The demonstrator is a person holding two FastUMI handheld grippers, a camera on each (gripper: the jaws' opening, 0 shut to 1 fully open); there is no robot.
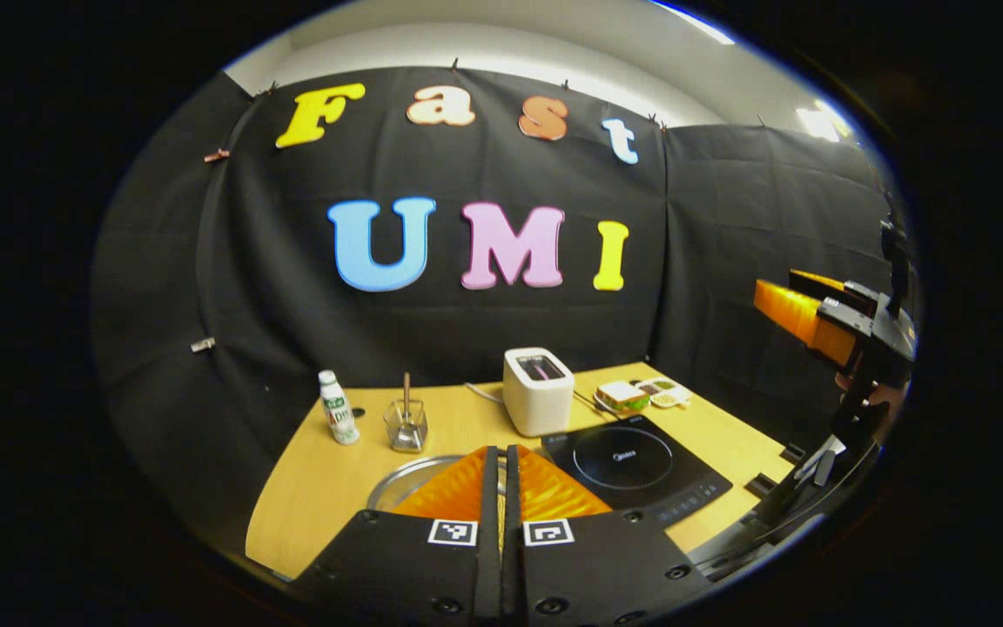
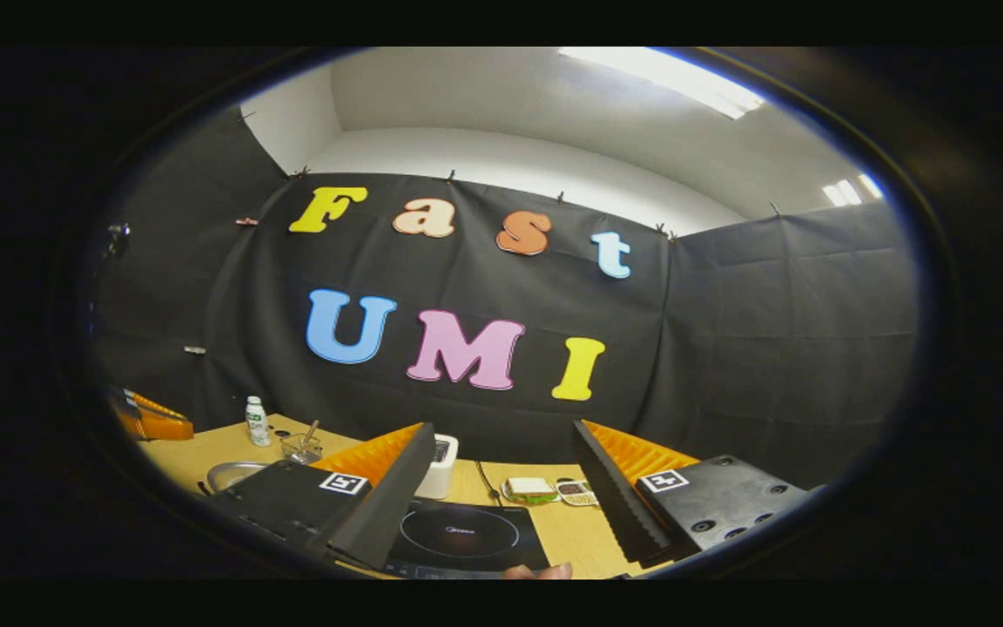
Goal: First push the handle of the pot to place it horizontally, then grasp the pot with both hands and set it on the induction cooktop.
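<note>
Black cloth walls close in a yellow wooden bench [image 1: 467, 422] that carries all the things.

Seen in the left gripper view, the left tongs [image 1: 502, 488] have their two fingers pressed together, gripping nothing, raised above the near edge of the bench. Just beyond their tips lies the pot [image 1: 406, 479], a shallow round metal pan of which only the rim shows; its handle may be hidden behind the fingers, I cannot tell. To the right of the pot, flat on the bench, sits the induction cooktop [image 1: 632, 461], black with a ring marked on it.

In the right gripper view, the right tongs [image 2: 501, 483] stand wide apart, holding nothing, raised over the cooktop, which shows between the fingers.

Farther back stand a white toaster [image 1: 538, 390], a glass [image 1: 406, 425] with a stick in it, and a small white bottle [image 1: 338, 407]. Behind the cooktop lie a sandwich [image 1: 622, 396] and a small tray [image 1: 663, 392].
</note>
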